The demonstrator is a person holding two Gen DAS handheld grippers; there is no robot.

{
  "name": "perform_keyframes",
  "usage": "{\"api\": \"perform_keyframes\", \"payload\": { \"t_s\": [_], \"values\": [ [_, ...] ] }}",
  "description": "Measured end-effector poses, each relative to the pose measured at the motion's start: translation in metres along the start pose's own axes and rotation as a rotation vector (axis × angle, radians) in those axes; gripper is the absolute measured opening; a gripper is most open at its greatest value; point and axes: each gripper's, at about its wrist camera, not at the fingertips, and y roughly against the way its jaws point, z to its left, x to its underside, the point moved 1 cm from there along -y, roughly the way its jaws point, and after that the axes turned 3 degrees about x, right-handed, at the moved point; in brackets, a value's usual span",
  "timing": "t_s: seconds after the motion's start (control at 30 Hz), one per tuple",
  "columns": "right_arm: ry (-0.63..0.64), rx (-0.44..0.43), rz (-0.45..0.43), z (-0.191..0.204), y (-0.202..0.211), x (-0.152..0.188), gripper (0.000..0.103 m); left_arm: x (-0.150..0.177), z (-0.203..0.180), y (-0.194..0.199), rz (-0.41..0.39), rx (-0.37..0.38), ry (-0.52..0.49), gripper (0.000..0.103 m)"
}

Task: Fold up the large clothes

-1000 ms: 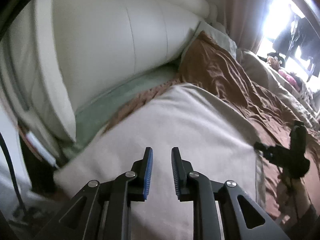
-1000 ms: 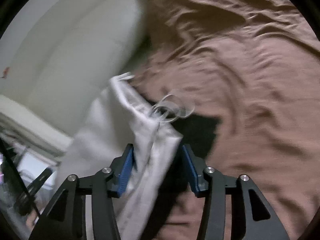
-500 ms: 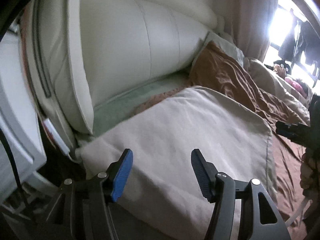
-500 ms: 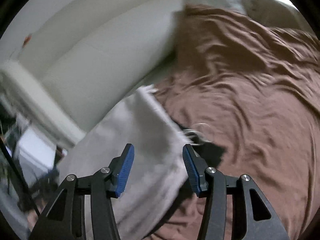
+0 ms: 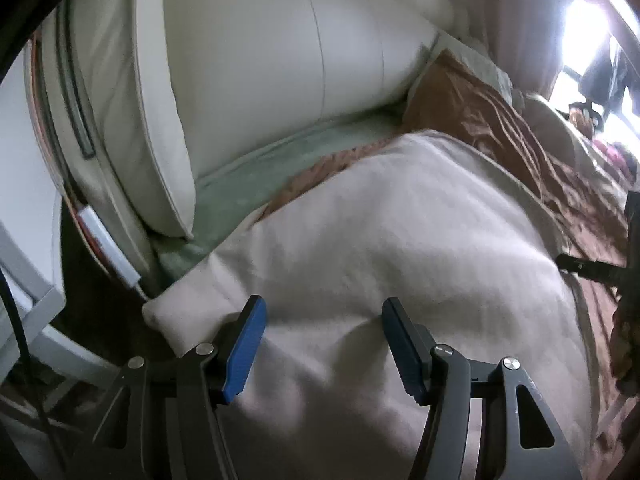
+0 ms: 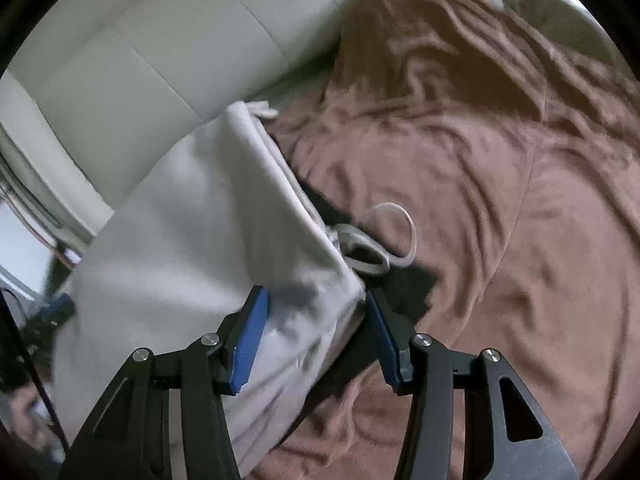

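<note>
Here the folded pale garment (image 5: 400, 248) fills the centre and lower half of the left wrist view, lying on a rumpled brown bedspread (image 5: 520, 136) that runs off toward the upper right of the frame. The left gripper (image 5: 322, 348) sits at the bottom centre with its blue-padded fingers (image 5: 244, 354) spread wide, released, with the cloth showing between them and nothing pinched. A cream padded headboard (image 5: 248, 60) takes up the upper left, with a strip of green sheet (image 5: 256, 172) below it. In the right wrist view the garment (image 6: 192, 240) occupies the left and centre, its drawstring loop (image 6: 394, 236) lying on the brown bedspread (image 6: 500, 200) at mid-frame. The right gripper (image 6: 316, 336) is at the bottom centre, fingers apart and released; the garment's corner lies between them, unclamped.
</note>
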Motion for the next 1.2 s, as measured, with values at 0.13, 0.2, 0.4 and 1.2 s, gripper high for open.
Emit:
{"api": "perform_keyframes", "payload": {
  "t_s": [0.13, 0.2, 0.4, 1.2],
  "values": [
    [0.024, 0.028, -0.016, 0.002, 0.017, 0.008, 0.047, 0.015, -0.014, 0.013, 0.019, -0.011, -0.049, 0.062],
    [0.03, 0.036, -0.019, -0.004, 0.026, 0.013, 0.047, 0.026, -0.019, 0.018, 0.032, -0.022, -0.053, 0.062],
    [0.016, 0.033, -0.026, -0.021, 0.077, 0.03, 0.047, 0.046, -0.051, 0.048, 0.047, 0.038, -0.09, 0.062],
    [0.069, 0.165, -0.233, -0.062, 0.315, 0.144, 0.103, 0.083, -0.202, 0.174, -0.133, 0.206, -0.103, 0.103]
  ]
}}
